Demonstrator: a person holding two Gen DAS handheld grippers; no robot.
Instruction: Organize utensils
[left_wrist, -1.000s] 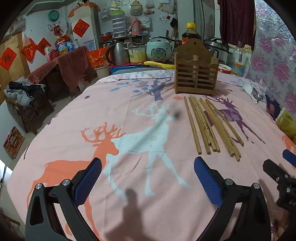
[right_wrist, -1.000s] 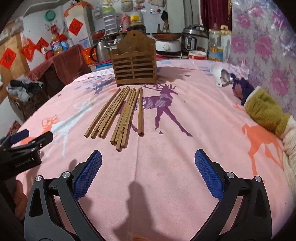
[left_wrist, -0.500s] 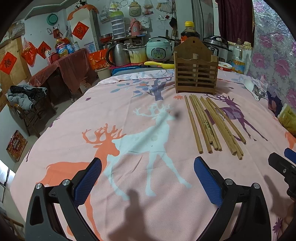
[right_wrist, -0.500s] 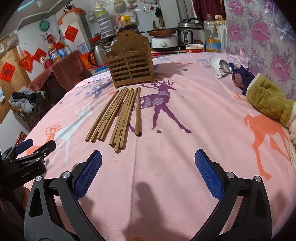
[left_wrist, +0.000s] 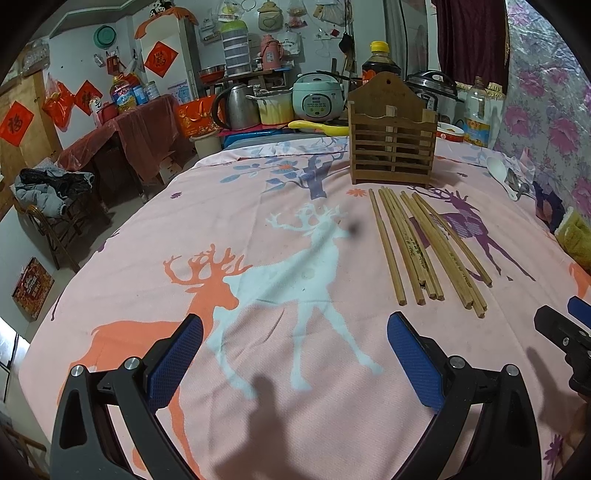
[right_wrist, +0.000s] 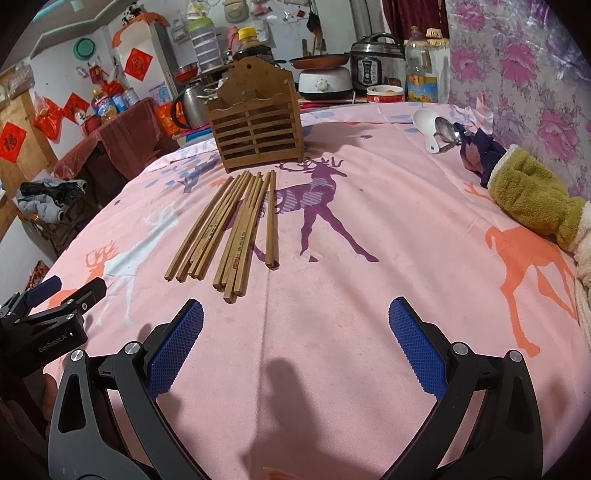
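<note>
Several wooden chopsticks (left_wrist: 421, 243) lie side by side on the pink deer-print cloth (left_wrist: 258, 221), in front of an upright slatted wooden utensil holder (left_wrist: 392, 146). They also show in the right wrist view: chopsticks (right_wrist: 231, 232), holder (right_wrist: 258, 129). A white spoon (right_wrist: 424, 127) and a metal spoon (right_wrist: 447, 131) lie at the far right. My left gripper (left_wrist: 295, 354) is open and empty, left of the chopsticks' near ends. My right gripper (right_wrist: 295, 343) is open and empty, just short of the chopsticks.
A green and dark cloth bundle (right_wrist: 532, 195) lies at the table's right edge. Pots, cookers and bottles (left_wrist: 317, 99) stand behind the table. The table drops off at the left toward a chair with clothes (left_wrist: 51, 195).
Both grippers have risen and drawn slightly nearer the chopsticks. The right view now looks down more on the table. Both stay open.
</note>
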